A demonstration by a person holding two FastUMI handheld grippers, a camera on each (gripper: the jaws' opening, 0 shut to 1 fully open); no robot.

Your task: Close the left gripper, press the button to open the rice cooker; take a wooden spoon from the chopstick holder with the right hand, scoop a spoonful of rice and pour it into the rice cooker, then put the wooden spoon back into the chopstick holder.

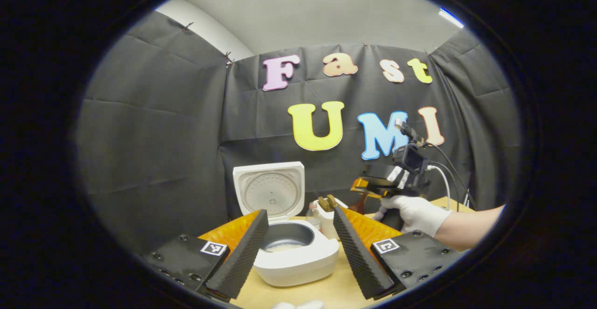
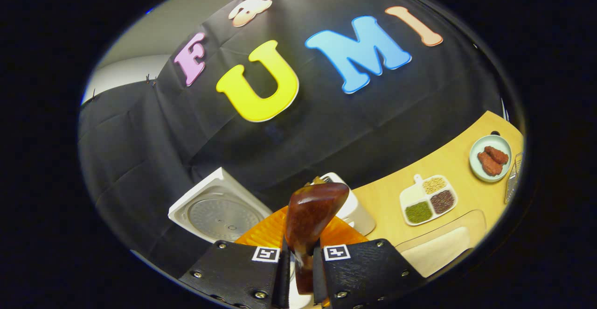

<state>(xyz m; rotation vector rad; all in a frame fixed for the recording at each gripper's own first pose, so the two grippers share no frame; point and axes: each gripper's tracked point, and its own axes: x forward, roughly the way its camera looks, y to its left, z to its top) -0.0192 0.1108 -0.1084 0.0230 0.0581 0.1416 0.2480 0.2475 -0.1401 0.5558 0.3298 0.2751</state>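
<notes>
The right tool [image 2: 298,271] is clenched on the wooden spoon [image 2: 311,215], both fingers pressing the handle just below the bowl, which stands up in front of the camera with its glossy brown back showing. From the left gripper view, that same tool [image 1: 373,187] hangs in the air to the right of the rice cooker, held by a hand in a white glove [image 1: 415,213] with a bare forearm behind it.

The left tool [image 1: 298,253] is released, its two ribbed fingers [image 1: 242,257] spread wide on either side of the rice cooker [image 1: 298,257]. The cooker sits on the pale wood worktop [image 1: 336,290] with its lid [image 1: 270,190] standing upright and open, and the grey inner pot [image 1: 287,236] has a little white at the bottom.

Just beside the cooker on its right stands the white chopstick holder [image 1: 329,218], with a couple of utensil tops poking out. In the right gripper view, farther along the worktop, lie a divided dish of grains [image 2: 428,199], a round plate [image 2: 489,157] carrying reddish-brown pieces, and a clear container of rice [image 2: 443,246] near the edge.
</notes>
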